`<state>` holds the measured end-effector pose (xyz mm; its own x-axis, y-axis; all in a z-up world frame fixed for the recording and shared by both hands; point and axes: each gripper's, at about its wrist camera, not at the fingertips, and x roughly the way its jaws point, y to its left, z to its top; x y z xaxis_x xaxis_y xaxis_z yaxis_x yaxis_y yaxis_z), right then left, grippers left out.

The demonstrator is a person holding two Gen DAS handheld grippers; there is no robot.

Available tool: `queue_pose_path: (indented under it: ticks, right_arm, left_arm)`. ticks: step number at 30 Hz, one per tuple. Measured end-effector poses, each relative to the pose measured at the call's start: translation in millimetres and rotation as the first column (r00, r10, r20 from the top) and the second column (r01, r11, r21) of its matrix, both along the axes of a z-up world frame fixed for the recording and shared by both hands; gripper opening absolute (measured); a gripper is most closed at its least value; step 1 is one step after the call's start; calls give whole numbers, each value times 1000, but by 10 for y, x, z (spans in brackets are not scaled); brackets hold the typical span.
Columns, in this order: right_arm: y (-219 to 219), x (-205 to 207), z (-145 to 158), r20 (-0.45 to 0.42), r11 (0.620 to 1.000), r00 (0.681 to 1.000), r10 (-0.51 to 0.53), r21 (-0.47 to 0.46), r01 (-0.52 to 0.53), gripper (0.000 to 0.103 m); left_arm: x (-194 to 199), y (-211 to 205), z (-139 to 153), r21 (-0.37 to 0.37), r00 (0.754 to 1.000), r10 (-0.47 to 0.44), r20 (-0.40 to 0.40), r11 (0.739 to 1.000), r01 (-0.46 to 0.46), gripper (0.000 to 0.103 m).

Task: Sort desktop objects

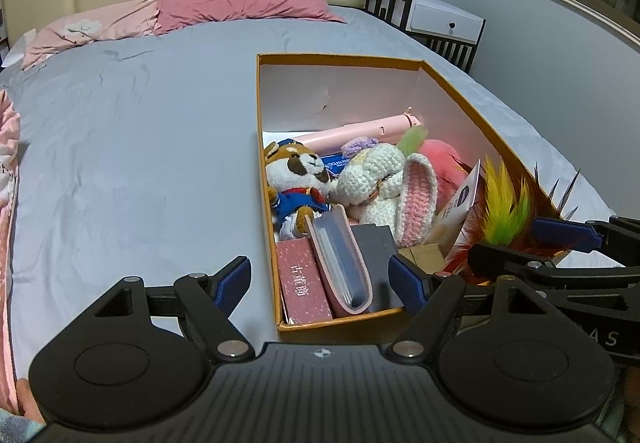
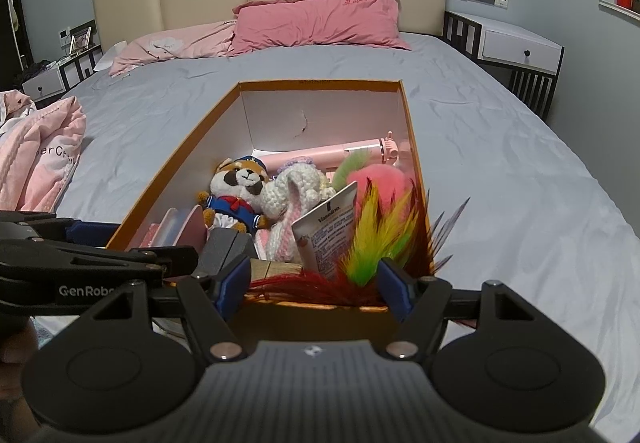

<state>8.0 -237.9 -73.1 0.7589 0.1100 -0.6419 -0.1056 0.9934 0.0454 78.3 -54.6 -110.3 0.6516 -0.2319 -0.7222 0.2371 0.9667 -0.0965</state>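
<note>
Nearest my left gripper [image 1: 320,285], its blue-padded fingers stand wide apart and hold nothing; between them I see the near end of the orange box [image 1: 340,323], with a red case [image 1: 304,285] and a pink card wallet [image 1: 340,263] just ahead. My right gripper [image 2: 314,285] is also spread wide and empty, its fingers flanking the feather toy [image 2: 380,239] at the box's near end. Beyond the feathers I make out a Vaseline tube [image 2: 328,227], a crocheted bunny [image 2: 296,191] and a sailor plush [image 2: 238,195]. The box sits on the grey bed [image 2: 520,171].

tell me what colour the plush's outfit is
Blue, with a red neckerchief, on the plush. It shows best in the right wrist view.
</note>
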Motion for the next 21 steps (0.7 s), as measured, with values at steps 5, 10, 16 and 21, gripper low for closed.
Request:
queue_pose_path:
  ticks: [5, 10, 16, 21]
  right_arm:
    - [6, -8, 3, 0, 1000, 1000, -1, 4, 1, 71]
    - [6, -10, 1, -1, 1000, 1000, -2, 8, 2, 71]
    - [6, -12, 0, -1, 1000, 1000, -2, 8, 2, 71]
    - [6, -11, 2, -1, 1000, 1000, -2, 8, 2, 71]
  left_arm:
    - [1, -2, -1, 2, 1000, 3, -5, 1000, -3, 89]
    - [3, -9, 3, 6, 1000, 9, -9, 1000, -9, 89]
    - [8, -24, 3, 10, 1000, 14, -14, 1000, -14, 89]
    - [7, -25, 3, 11, 1000, 14, -14, 1000, -14, 89]
